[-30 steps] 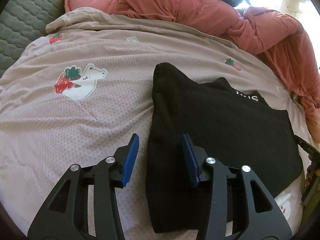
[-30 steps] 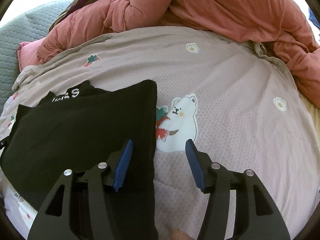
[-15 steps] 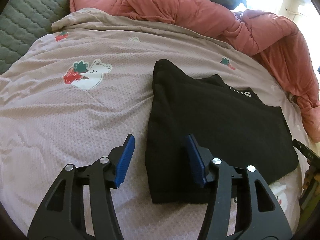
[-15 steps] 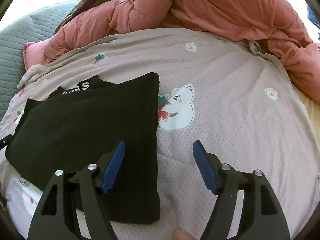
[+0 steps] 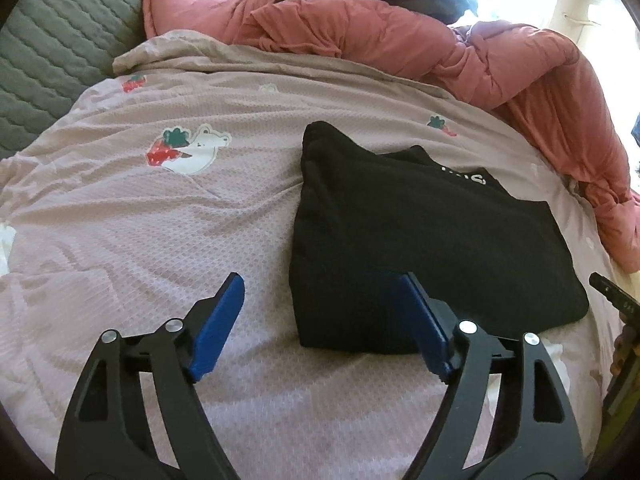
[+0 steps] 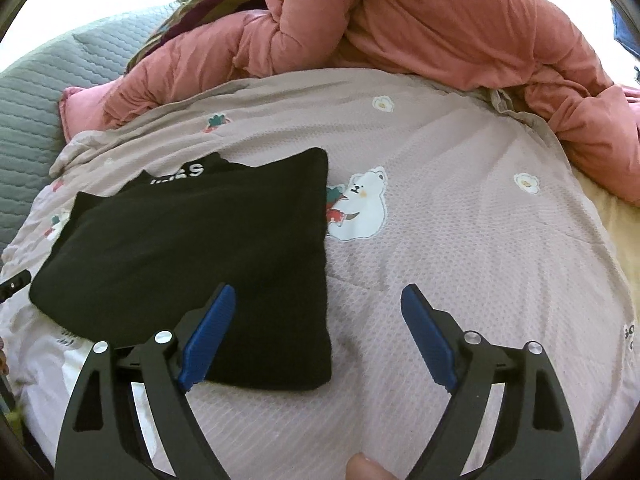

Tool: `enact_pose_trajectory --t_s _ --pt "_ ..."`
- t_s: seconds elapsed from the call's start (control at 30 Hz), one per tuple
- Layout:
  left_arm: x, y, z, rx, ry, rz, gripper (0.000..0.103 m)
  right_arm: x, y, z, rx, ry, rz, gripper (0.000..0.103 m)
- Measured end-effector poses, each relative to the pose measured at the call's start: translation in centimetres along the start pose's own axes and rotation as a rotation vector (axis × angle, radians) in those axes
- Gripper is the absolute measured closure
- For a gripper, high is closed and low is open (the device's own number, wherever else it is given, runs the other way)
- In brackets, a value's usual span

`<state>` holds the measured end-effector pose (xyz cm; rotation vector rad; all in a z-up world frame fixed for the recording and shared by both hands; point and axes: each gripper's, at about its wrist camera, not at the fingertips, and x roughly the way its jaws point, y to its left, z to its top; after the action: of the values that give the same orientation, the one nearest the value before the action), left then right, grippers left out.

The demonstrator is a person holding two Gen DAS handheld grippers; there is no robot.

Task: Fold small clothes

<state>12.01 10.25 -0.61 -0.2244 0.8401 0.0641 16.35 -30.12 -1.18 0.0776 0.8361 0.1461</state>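
A black garment [image 5: 424, 236] with white lettering lies folded flat on the pink bedsheet [image 5: 160, 240]; it also shows in the right wrist view [image 6: 192, 248]. My left gripper [image 5: 324, 324] is open and empty, held above the sheet just in front of the garment's near left corner. My right gripper [image 6: 318, 336] is open and empty, above the garment's near right corner. Neither touches the garment.
A crumpled salmon-red duvet [image 5: 440, 48] is piled along the far and right side of the bed, also in the right wrist view [image 6: 440, 20]. A grey quilted headboard [image 5: 52, 40] stands at the far left. The sheet carries bear and strawberry prints [image 6: 360, 208].
Both grippers have pulled back and up from the garment's near edges, and their jaws have opened wider. The garment stays flat.
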Motion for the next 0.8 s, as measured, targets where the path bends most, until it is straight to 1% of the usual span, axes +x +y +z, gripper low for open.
enact_pose_trajectory --t_s 0.07,0.2,0.33,0.4,0.73,0.77,0.8 --pt "-0.5 -0.1 -0.1 0.0 -0.005 -0.005 0.027 -0.6 0.4 0.0 -0.009 -0.01 0.006 0.019" --pt "-1.7 -0.3 -0.2 0.007 -0.02 0.003 0.016 -1.5 1.7 0.1 -0.027 -0.021 0.036 0.019" --pt "-2.6 -0.2 -0.3 -0.004 -0.037 0.005 0.015 -2.3 3.6 0.3 -0.065 -0.033 0.068 0.019" --pt "-3.0 -0.1 -0.4 -0.011 -0.044 0.012 0.009 -2.7 4.7 0.4 -0.086 -0.038 0.088 0.019" --pt "-4.0 1.0 -0.5 -0.028 -0.07 0.041 0.009 -2.9 10.3 0.2 -0.19 -0.029 0.167 0.018" --pt "-4.1 1.1 -0.5 -0.03 -0.071 0.043 0.009 -2.8 10.8 0.2 -0.198 -0.028 0.169 0.007" --pt "-4.1 1.3 -0.5 -0.032 -0.074 0.044 0.009 -2.8 11.5 0.2 -0.21 -0.034 0.175 0.005"
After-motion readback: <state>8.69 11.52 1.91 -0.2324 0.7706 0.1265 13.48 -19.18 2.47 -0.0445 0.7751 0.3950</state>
